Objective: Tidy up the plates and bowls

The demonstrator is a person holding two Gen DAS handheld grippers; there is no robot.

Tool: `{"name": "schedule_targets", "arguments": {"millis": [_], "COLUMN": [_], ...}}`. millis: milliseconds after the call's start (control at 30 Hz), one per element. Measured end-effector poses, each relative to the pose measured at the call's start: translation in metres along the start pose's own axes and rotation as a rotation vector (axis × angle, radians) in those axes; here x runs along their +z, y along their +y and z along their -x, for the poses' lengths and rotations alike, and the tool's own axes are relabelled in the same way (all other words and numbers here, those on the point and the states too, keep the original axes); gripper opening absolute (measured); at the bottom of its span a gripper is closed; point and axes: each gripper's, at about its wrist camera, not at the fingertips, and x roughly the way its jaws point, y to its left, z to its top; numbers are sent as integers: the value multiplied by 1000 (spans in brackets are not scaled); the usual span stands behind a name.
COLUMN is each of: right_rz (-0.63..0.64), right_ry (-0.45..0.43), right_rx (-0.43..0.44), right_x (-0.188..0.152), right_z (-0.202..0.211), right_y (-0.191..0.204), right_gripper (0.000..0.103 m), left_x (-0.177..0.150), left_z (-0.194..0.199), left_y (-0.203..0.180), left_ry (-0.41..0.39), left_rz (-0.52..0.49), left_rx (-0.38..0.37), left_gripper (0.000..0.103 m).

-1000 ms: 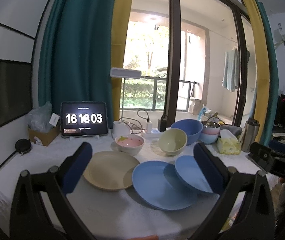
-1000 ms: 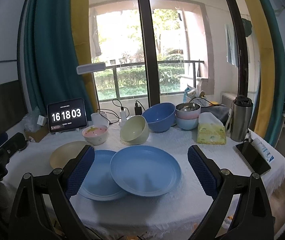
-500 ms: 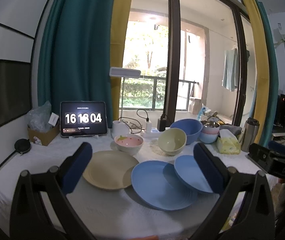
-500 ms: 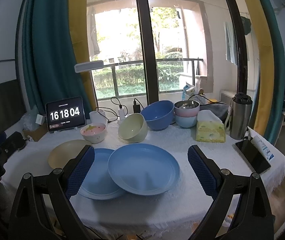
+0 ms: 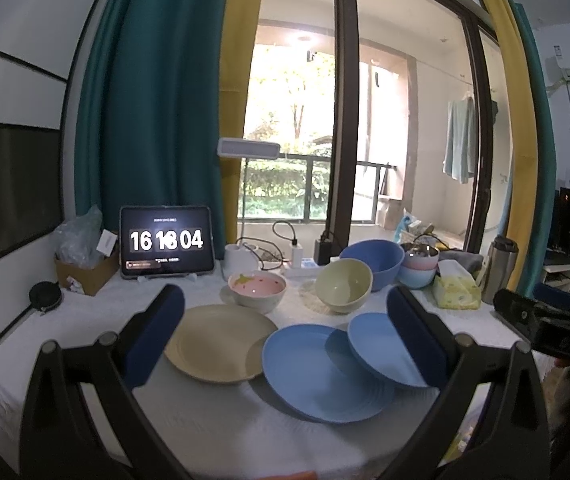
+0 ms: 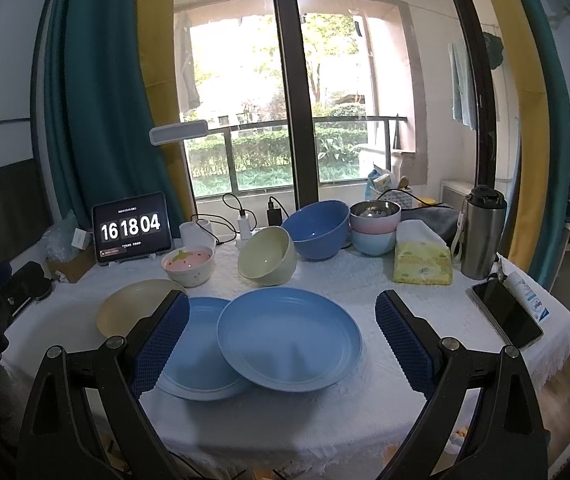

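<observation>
— Looking along the left hand-held gripper (image 5: pixel 285 328), what do you see between its fingers?

— Its fingers are spread wide and hold nothing. Beyond them, on the white table (image 5: pixel 85 320), lie three plates: a beige plate (image 5: pixel 215 342) toward the left finger, a large blue plate (image 5: pixel 317 376) in the middle, and a second blue plate (image 5: pixel 381 344) near the right finger, its edge resting on the large one. None of them touches the gripper.

— And the right hand-held gripper (image 6: pixel 281 332)?

— Also spread, also empty. The upper blue plate (image 6: pixel 289 340) lies between its two fingers, farther on and tilted, because it leans on the lower blue plate (image 6: pixel 197 356). The beige plate (image 6: pixel 129 308) is to the left, partly behind the left finger.

— Where are the bowls?

— Behind the plates: a pink bowl (image 6: pixel 188 265), a pale green bowl (image 6: pixel 267 258) tipped on its side, a big blue bowl (image 6: pixel 317 230), and a small stack of bowls (image 6: pixel 374 226) beside it. A tablet clock (image 6: pixel 131 228) stands at the back left.
</observation>
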Motion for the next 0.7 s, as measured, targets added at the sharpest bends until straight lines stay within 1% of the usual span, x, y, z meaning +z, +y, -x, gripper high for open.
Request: {"name": "schedule_targets", "arguments": {"millis": [467,700], "right_rz": [-22,-56], "right_ry": [47,87], "right_rx": [-7,-20], "right_x": [-6,-13], "right_z": [-20,-41], "right_y": [-10,-26], "right_gripper": [97,97], "left_x": [-5,-12], "left_z": [-22,-48], "left_y": [-13,-27], "left_ry": [34,102], "left_rz": [-33,-50], "left_rx": [-15,-40], "left_gripper": [102,102]}}
